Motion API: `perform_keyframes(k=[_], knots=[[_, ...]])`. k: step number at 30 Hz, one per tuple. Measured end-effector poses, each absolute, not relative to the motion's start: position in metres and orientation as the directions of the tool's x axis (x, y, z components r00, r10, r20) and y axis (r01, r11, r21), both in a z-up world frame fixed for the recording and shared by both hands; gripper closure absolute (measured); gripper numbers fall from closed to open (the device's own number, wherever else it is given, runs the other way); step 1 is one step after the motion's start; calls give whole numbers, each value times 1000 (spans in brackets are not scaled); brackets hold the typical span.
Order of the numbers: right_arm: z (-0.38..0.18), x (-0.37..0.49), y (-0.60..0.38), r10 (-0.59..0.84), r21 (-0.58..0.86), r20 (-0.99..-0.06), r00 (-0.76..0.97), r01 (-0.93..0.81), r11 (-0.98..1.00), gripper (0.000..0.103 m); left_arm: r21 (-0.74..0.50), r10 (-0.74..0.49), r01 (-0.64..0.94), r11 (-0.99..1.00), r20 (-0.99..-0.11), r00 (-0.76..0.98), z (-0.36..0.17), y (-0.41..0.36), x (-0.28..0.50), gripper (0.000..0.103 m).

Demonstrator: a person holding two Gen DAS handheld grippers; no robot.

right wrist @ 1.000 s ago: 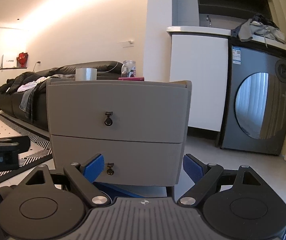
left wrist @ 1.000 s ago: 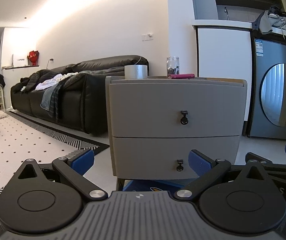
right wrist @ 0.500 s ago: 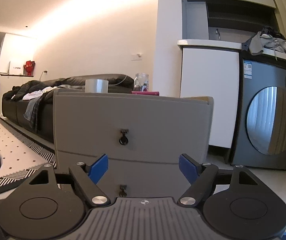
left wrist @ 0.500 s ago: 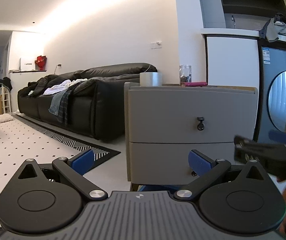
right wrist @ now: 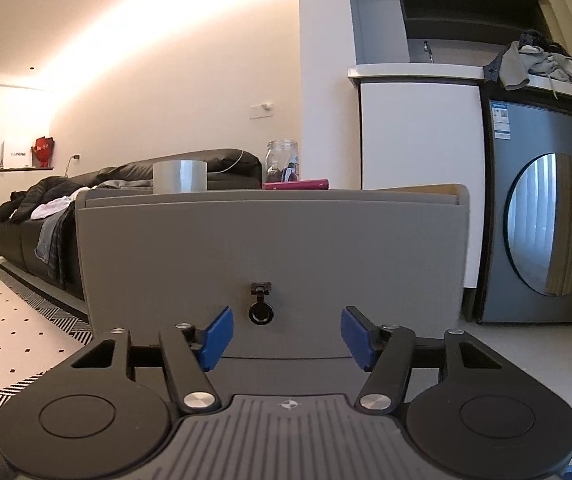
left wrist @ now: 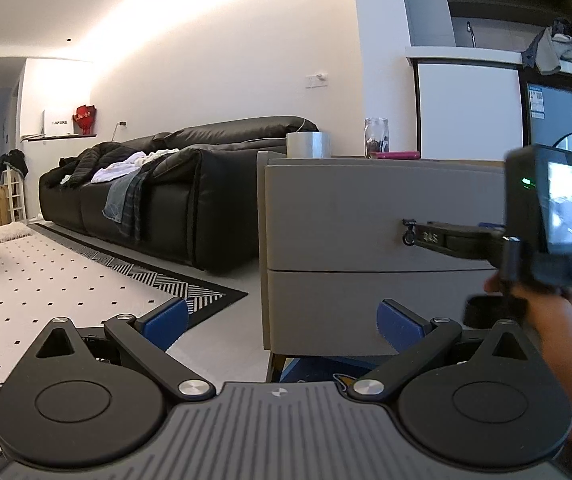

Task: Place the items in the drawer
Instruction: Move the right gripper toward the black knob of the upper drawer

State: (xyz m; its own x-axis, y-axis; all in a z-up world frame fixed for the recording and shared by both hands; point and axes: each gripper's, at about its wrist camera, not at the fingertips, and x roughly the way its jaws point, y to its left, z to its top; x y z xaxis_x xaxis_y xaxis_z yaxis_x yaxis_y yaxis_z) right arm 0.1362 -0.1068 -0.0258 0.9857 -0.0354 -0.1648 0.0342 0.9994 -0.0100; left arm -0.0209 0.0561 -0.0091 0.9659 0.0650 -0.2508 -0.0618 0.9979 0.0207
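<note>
Both drawers of the grey cabinet (right wrist: pixel 270 248) are shut. Right hand-held gripper (right wrist: pixel 284 330), fingers spread, flanks the upper drawer's ring pull (right wrist: pixel 261 314). Left hand-held gripper (left wrist: pixel 282 320) hangs open, lower down.

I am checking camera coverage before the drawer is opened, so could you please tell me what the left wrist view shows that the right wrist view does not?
Only the left wrist view shows the right gripper from outside, reaching the top drawer's ring pull, with the hand behind it, and the lower drawer. Only the right wrist view shows the washing machine nearly whole. Both share the grey cabinet, tape roll, jar, pink item and sofa.
</note>
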Motion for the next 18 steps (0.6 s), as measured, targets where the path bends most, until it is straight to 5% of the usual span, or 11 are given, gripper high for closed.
perform_keyframes(k=[10, 12, 18], knots=[[-33, 172, -100, -46, -41, -149, 988, 41, 998, 53, 33, 70, -64, 997, -271, 960, -19, 60, -15, 0], [-35, 182, -98, -42, -43, -151, 988, 36, 998, 64, 38, 71, -63, 997, -276, 959, -21, 59, -15, 0], [-35, 199, -96, -46, -38, -149, 988, 41, 998, 65, 43, 74, -65, 997, -279, 957, -23, 57, -15, 0]])
